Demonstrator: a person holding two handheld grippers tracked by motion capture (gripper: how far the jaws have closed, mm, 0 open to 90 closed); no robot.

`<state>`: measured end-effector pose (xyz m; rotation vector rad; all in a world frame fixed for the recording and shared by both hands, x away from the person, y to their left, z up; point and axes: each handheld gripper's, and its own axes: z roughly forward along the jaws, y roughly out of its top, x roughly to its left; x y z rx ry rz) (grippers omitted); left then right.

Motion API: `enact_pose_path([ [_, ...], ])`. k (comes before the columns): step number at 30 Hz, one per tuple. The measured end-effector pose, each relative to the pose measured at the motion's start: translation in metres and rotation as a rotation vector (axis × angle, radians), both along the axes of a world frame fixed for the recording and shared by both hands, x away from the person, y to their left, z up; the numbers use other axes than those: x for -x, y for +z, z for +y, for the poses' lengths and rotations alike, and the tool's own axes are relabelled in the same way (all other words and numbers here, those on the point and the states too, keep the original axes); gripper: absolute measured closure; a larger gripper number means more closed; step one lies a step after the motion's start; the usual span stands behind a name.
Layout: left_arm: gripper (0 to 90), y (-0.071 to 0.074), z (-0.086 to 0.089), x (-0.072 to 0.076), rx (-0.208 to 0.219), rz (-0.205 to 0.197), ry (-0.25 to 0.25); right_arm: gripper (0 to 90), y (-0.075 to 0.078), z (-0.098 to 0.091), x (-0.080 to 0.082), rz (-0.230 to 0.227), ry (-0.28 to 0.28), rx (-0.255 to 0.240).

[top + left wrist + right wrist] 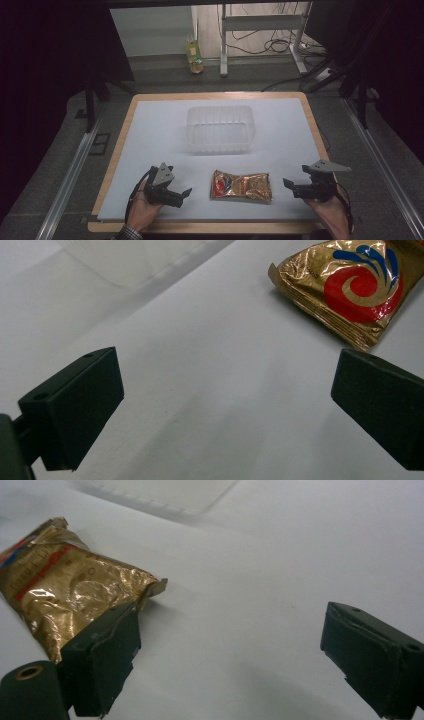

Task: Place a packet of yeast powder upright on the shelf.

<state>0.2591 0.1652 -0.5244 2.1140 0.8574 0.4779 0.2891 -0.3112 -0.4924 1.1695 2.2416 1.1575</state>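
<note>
Gold snack packet (242, 185) flat on worktop (150, 130) between left gripper (184, 193) and right gripper (288, 184), both jaws released, nothing held; risk: slick foil may slide from a shallow pinch.

The snack bag (242, 186) lies flat on the white sheet near my edge of the desk, between my two hands and apart from both. It is crinkled gold foil, sealed, with a red and blue swirl at its left end.
</note>
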Motion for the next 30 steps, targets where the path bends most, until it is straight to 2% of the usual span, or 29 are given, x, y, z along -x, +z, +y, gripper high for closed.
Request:
enact_pose_path([
  [6, 0.2, 0.001, -0.003, 0.002, -0.019, 0.003, -0.001, 8.4, 0.000, -0.004, -0.001, 0.004, -0.014, -0.025],
  [8, 0.1, 0.002, -0.003, 0.002, -0.006, 0.006, -0.004, 8.1, -0.001, -0.004, -0.001, 0.009, -0.018, -0.018],
  [13, 2.2, 0.003, -0.002, 0.002, -0.008, 0.008, 0.013, 6.3, -0.002, -0.003, -0.001, 0.009, -0.007, 0.016],
  [16, 3.5, 0.005, -0.002, 0.002, -0.006, 0.005, 0.018, 6.2, -0.002, -0.002, -0.001, 0.008, -0.003, 0.014],
  [24, 15.9, 0.010, -0.003, 0.005, 0.032, -0.014, 0.015, 3.9, -0.002, -0.002, -0.001, 0.005, -0.008, 0.003],
  [26, 23.9, 0.011, -0.003, 0.006, 0.039, -0.014, 0.007, 3.4, -0.001, -0.004, 0.000, 0.000, -0.012, 0.008],
  [28, 25.8, 0.012, -0.003, 0.006, 0.044, -0.014, -0.002, 3.1, -0.001, -0.004, 0.000, 0.001, -0.008, 0.009],
  [29, 31.6, 0.012, -0.003, 0.006, 0.046, -0.010, -0.009, 2.5, -0.001, -0.005, 0.000, 0.000, -0.007, 0.009],
  [30, 31.6, 0.012, -0.004, 0.006, 0.043, -0.008, -0.014, 2.5, -0.001, -0.005, 0.000, 0.000, -0.007, 0.009],
])
